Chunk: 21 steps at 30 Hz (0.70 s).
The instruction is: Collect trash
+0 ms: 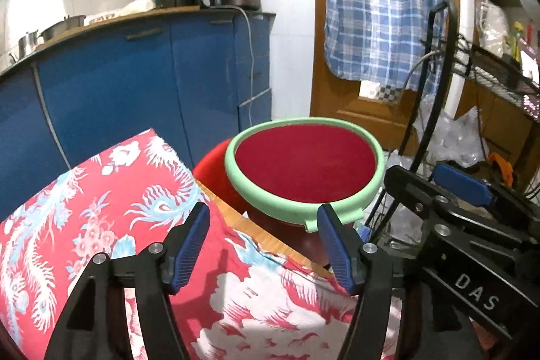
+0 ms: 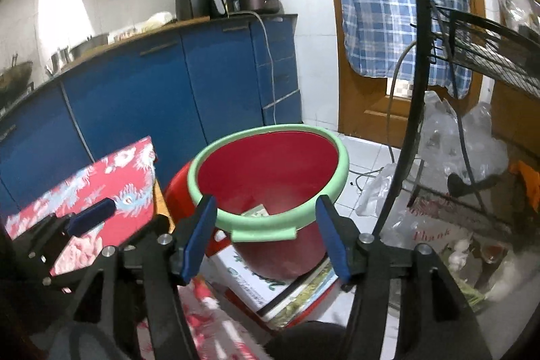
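**Kitchen corner, both grippers spread over the bin**

Blue cabinets [image 2: 135, 103] backed the scene. Left gripper [image 1: 263, 245] and right gripper [image 2: 266, 235] hovered spread and empty before the red bin [image 2: 270, 177], paper scrap [image 2: 256, 211] inside, floral cloth [image 1: 101, 208] beside.

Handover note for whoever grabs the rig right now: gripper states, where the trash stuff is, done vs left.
Left gripper: open, empty, above the floral tablecloth, facing the bin.
Right gripper: open, empty, just short of the bin's near rim.
Red trash bin with green rim: sits on stacked boxes beside the table. One piece of paper or card lies at its bottom.
Done: at least that one piece is in the bin.
Left: no loose trash is visible on the patch of table in view; plastic bags lie on the floor by the wire rack. Look around for more before the next pick.
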Available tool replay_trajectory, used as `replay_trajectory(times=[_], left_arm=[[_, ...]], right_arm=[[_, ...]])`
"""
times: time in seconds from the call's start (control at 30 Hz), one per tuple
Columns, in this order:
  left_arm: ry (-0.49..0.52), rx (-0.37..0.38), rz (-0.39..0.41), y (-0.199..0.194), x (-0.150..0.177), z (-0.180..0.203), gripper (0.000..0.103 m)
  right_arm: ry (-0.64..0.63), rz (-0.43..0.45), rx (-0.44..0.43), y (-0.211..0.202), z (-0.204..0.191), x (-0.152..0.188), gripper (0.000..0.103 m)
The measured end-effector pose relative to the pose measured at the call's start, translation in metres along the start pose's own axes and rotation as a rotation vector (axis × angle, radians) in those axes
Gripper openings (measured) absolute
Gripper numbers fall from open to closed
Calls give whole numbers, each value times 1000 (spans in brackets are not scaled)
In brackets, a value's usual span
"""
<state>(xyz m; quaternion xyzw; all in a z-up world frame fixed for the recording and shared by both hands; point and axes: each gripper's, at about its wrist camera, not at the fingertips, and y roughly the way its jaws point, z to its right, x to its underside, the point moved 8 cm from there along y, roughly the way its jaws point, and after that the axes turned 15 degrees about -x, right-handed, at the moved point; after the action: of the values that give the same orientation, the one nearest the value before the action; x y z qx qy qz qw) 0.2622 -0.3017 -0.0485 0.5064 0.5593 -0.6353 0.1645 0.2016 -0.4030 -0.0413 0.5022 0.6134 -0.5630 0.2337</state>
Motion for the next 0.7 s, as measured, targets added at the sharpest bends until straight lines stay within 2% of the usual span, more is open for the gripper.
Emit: replay_trajectory(times=[0.13, 0.23, 0.37, 0.5, 0.7], left_arm=[[-10, -10, 36, -5, -5, -3, 67], [-19, -51, 72, -8, -8, -14, 76], [-62, -66, 97, -8, -11, -28, 76], [-114, -49, 92, -7, -10, -38, 77], [-154, -86, 130, -13, -11, -47, 81]], right_arm=[[-23, 45, 59, -6, 3, -5, 61], [20, 55, 68, -8, 13, -5, 62], [40, 52, 75, -7, 17, -5, 62], [0, 49, 96, -9, 9, -2, 62], [-62, 94, 145, -21, -1, -4, 66]])
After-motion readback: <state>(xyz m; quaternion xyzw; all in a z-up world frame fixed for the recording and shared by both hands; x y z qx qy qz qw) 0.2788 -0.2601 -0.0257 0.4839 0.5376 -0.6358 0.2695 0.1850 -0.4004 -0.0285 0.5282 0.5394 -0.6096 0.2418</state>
